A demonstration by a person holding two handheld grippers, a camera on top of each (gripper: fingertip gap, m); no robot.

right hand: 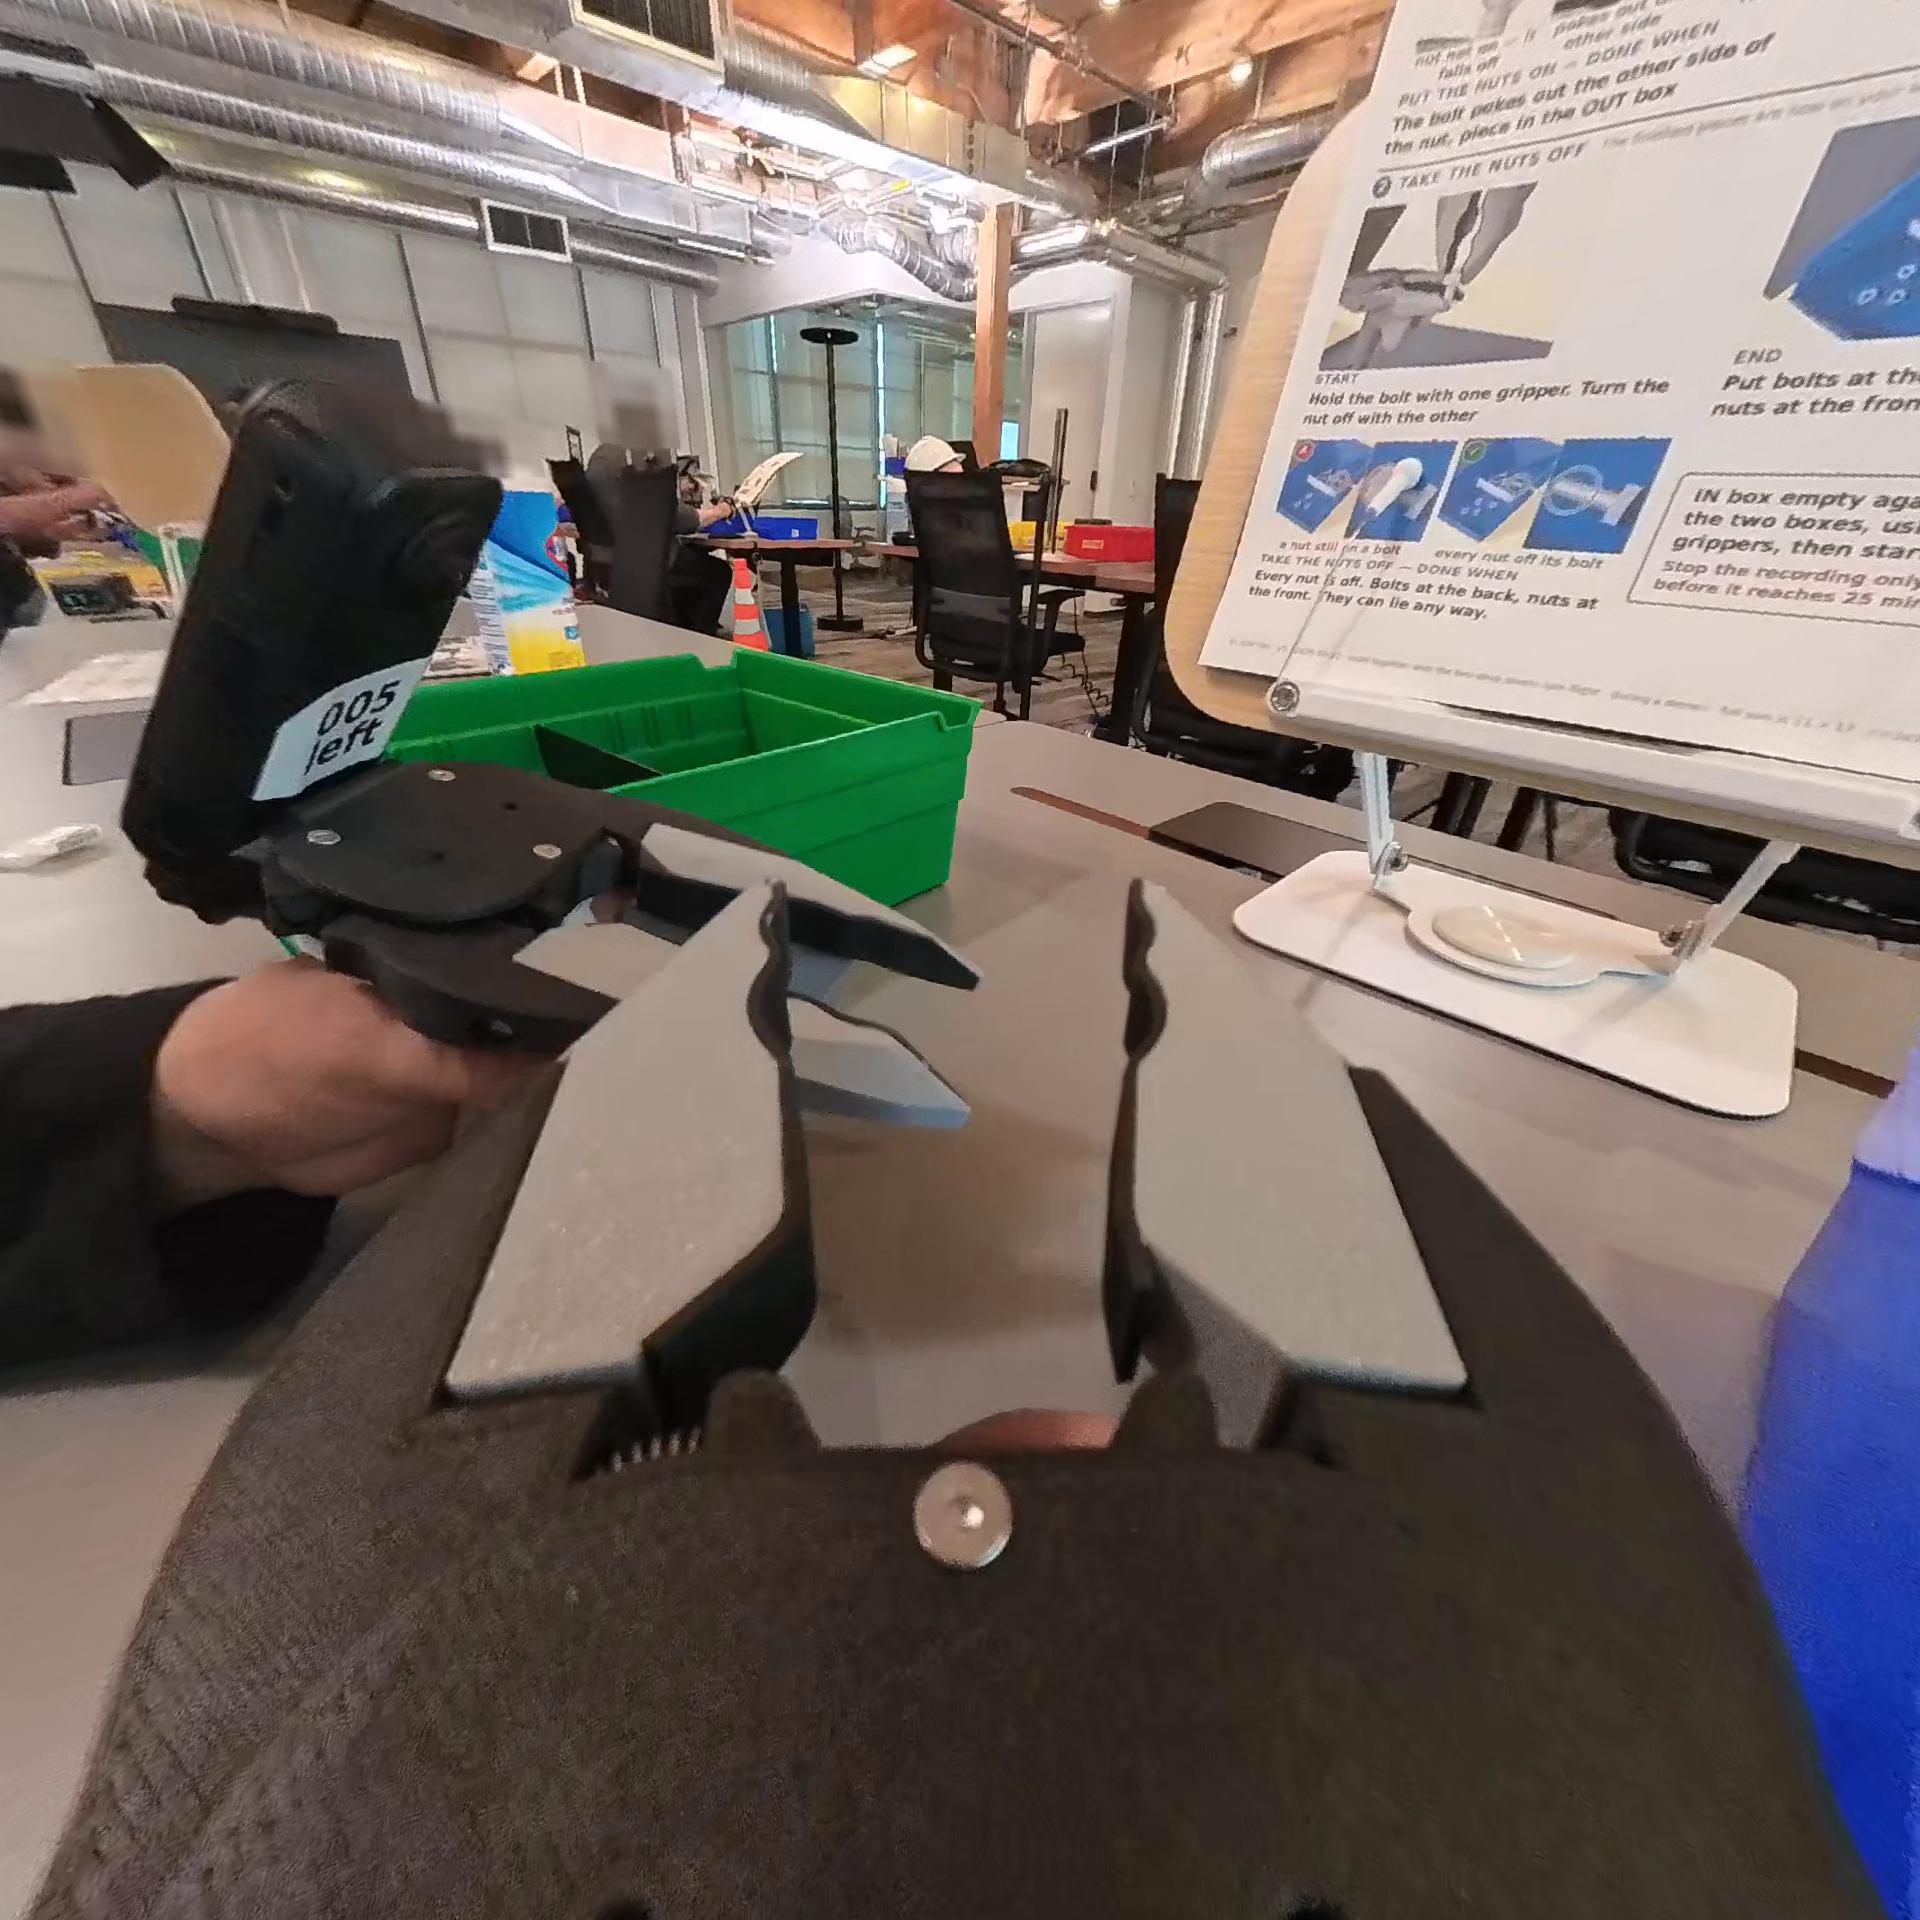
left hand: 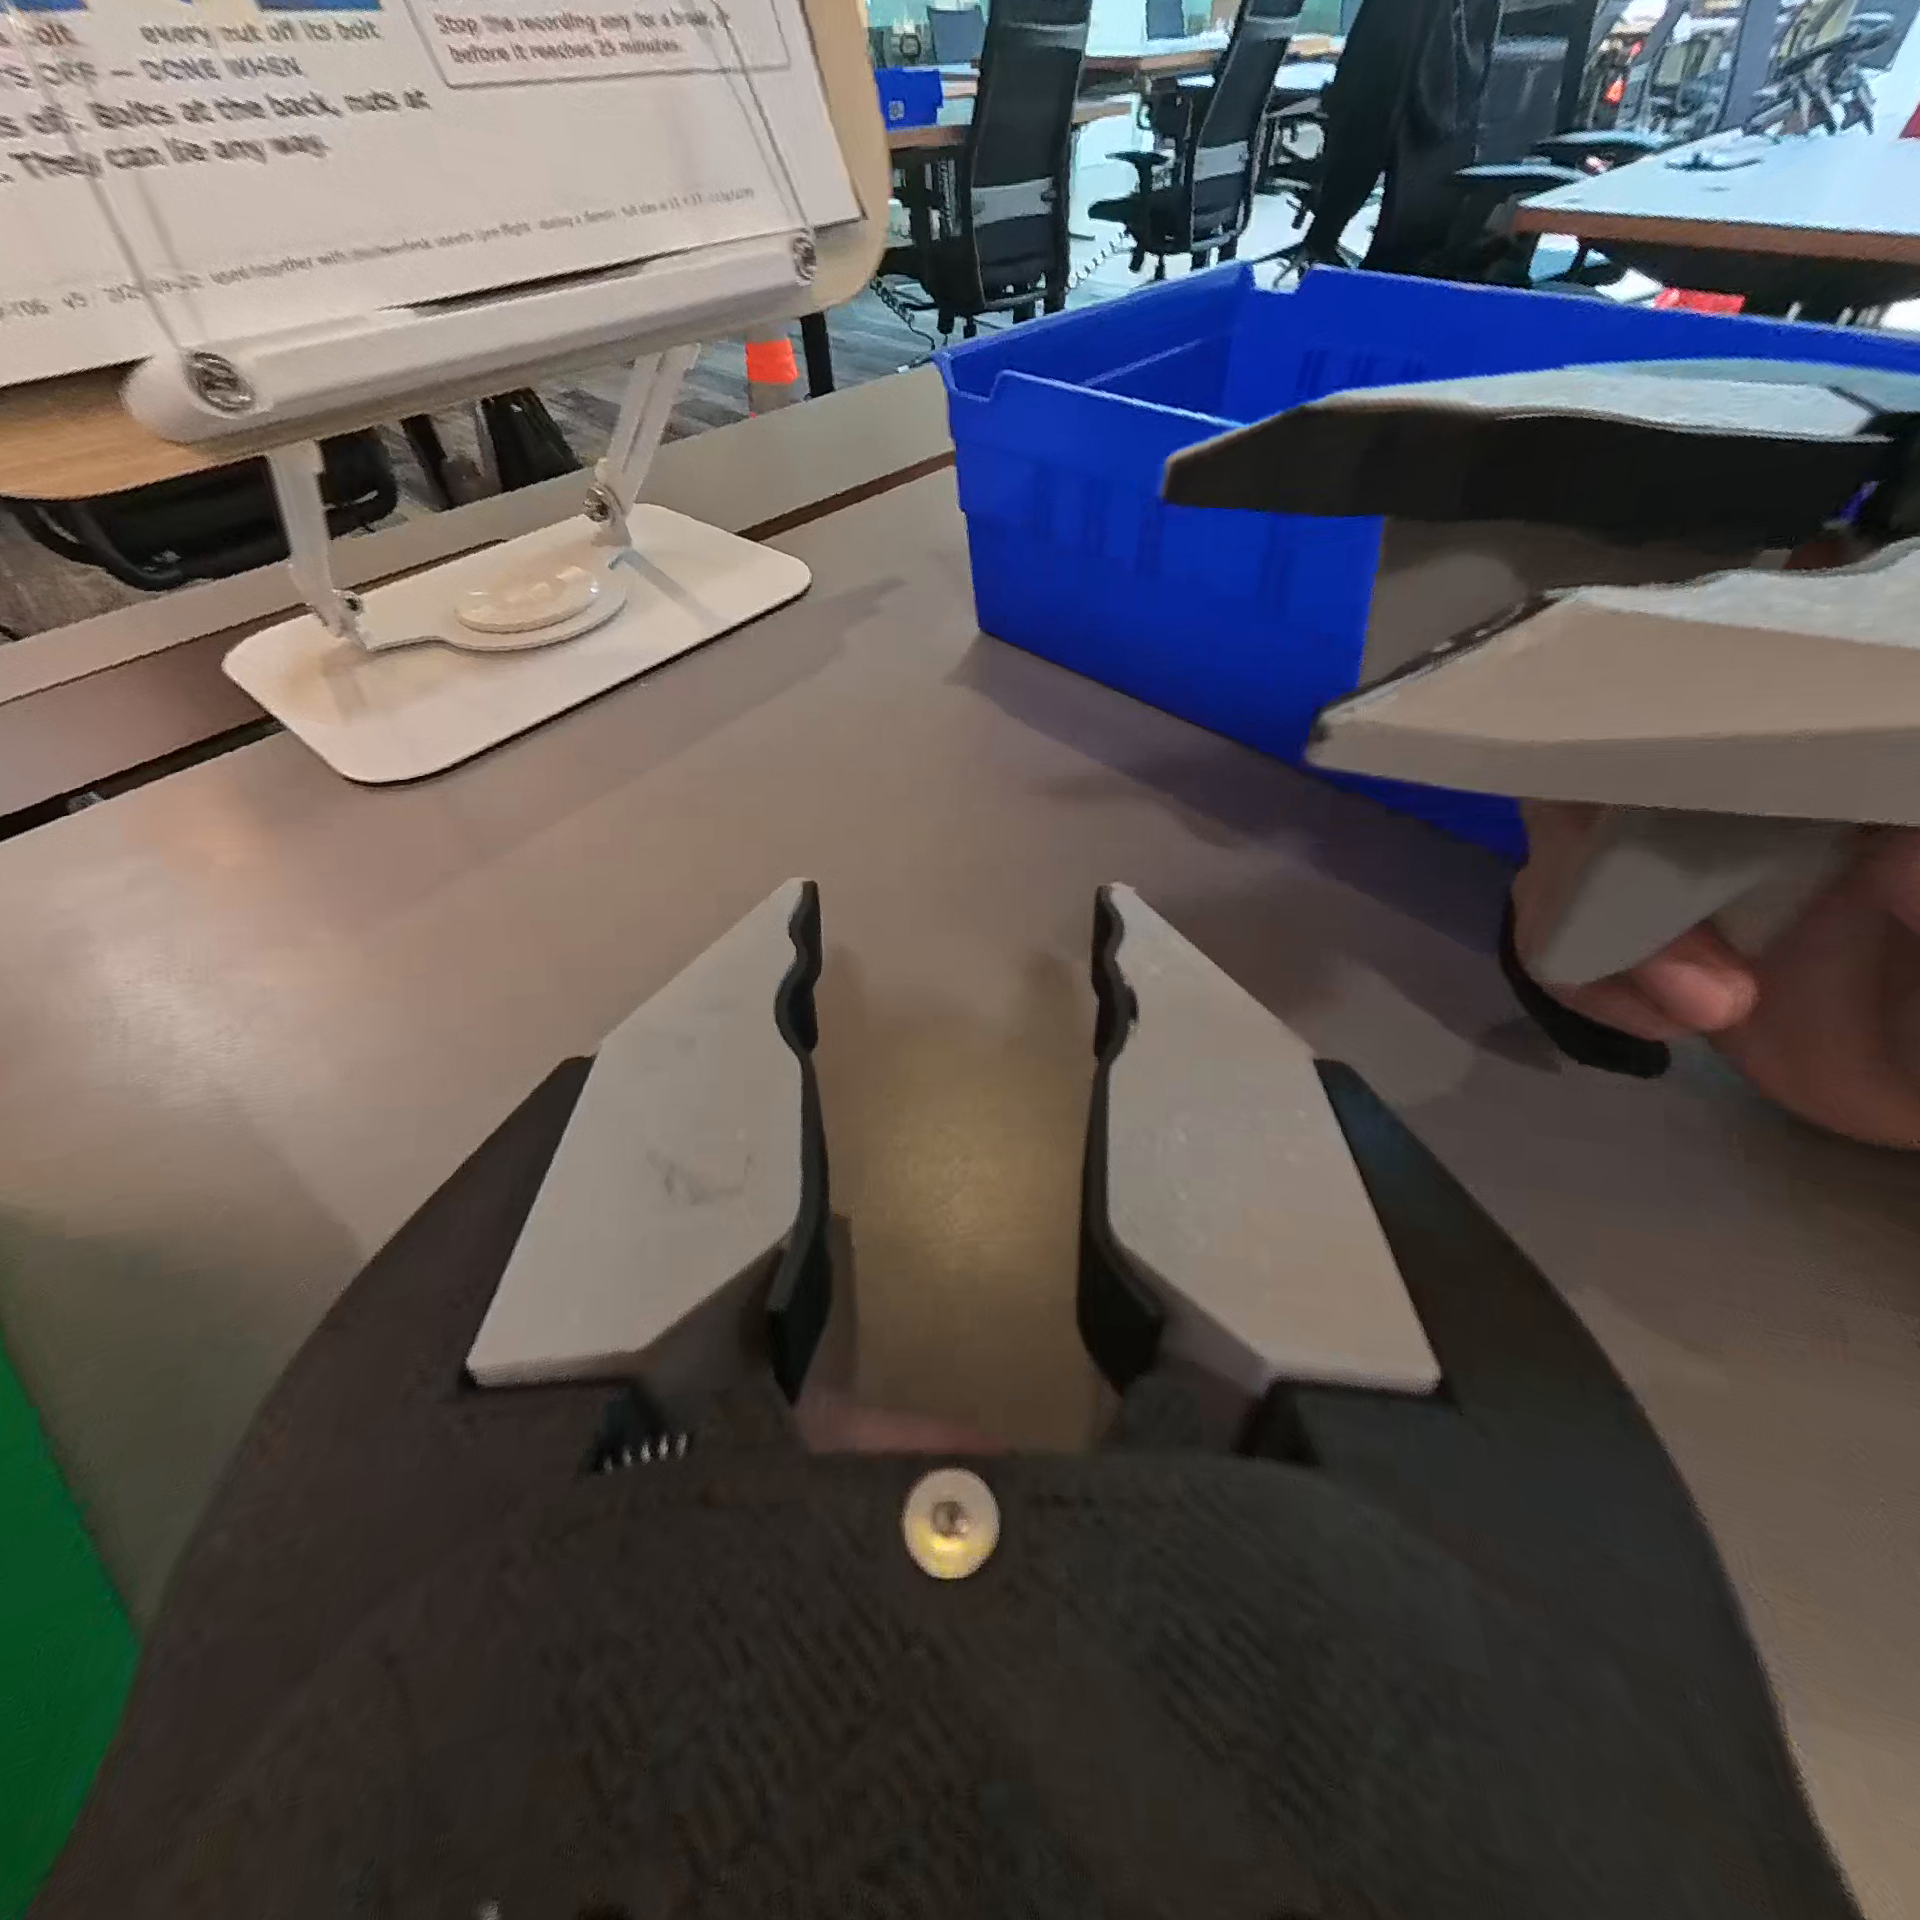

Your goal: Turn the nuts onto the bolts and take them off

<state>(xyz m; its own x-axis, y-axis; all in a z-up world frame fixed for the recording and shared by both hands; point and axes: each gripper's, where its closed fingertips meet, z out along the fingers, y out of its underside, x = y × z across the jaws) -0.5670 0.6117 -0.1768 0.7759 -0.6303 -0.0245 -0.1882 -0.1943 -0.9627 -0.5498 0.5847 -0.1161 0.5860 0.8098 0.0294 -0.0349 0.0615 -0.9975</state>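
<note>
No nut or bolt shows in either view. My left gripper [left hand: 956,914] is open and empty, low over the grey table [left hand: 520,935]. It also shows in the right wrist view [right hand: 961,1044], open, at the left, held by a hand. My right gripper [right hand: 951,914] is open and empty above the table. It shows in the left wrist view [left hand: 1236,613], open, in front of the blue bin [left hand: 1122,520]. The green bin [right hand: 790,769] with a black divider stands behind the left gripper; its floor is mostly hidden.
A white stand with an instruction sheet [left hand: 436,166] rests on its base plate [left hand: 499,644] at the table's back edge. The blue bin's side [right hand: 1849,1507] fills the right edge of the right wrist view. Office chairs, tables and an orange cone [right hand: 746,613] lie beyond. My right fingertips sit around 7 centimeters from my left ones.
</note>
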